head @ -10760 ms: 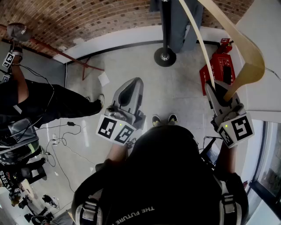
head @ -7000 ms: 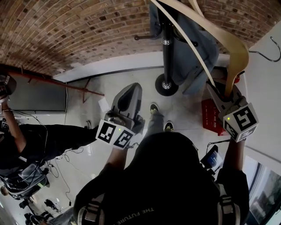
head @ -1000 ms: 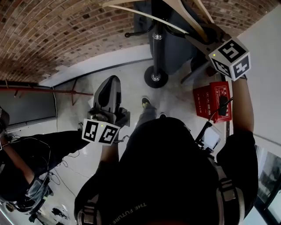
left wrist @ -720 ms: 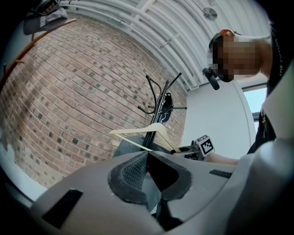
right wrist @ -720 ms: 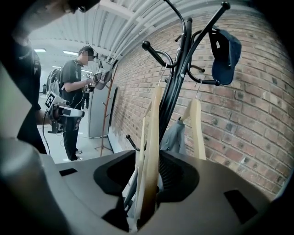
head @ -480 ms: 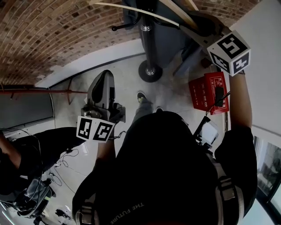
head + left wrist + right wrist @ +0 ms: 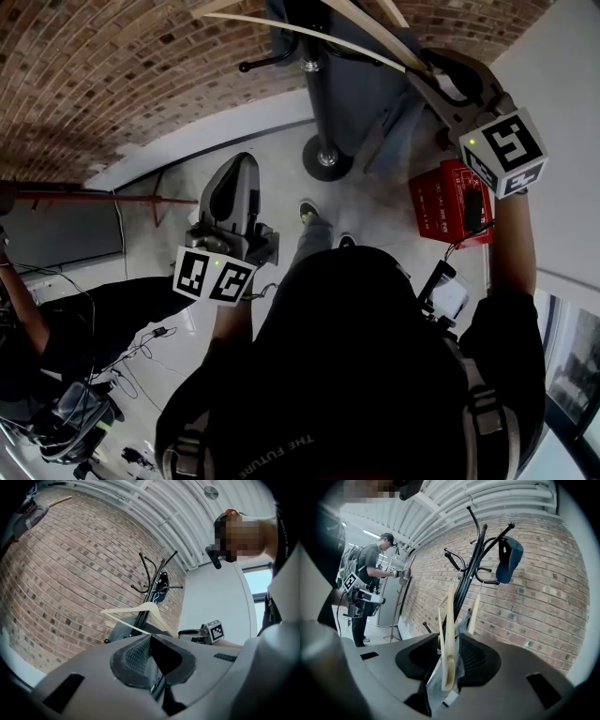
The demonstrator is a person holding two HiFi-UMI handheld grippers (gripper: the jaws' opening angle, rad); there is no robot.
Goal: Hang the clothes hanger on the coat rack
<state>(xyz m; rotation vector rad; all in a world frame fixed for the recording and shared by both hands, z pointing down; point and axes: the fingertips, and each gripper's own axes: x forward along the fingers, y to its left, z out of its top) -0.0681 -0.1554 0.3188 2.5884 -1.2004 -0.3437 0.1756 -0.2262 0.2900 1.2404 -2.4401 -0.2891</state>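
Observation:
The pale wooden hanger (image 7: 309, 28) hangs close against the black coat rack (image 7: 314, 103) at the top of the head view. I cannot make out its hook. One end of the hanger (image 7: 449, 634) lies between the jaws of my right gripper (image 7: 449, 644). These stand open, with a dark gap on the left side of the wood. In the head view the right gripper (image 7: 433, 70) is raised at the upper right. My left gripper (image 7: 242, 169) hangs lower at the left, shut and holding nothing. From the left gripper (image 7: 150, 641) the hanger (image 7: 140, 609) shows in front of the rack (image 7: 152, 585).
A blue cap (image 7: 509, 559) and a grey garment (image 7: 375, 94) hang on the rack. A red box (image 7: 450, 202) stands on the floor to the right of the rack's round base (image 7: 325, 157). Another person (image 7: 370, 573) stands at the left by the brick wall (image 7: 112, 75).
My right gripper carried the hanger from low at the right up to the rack. In the last second it has drawn back a little toward me. The left gripper has barely shifted.

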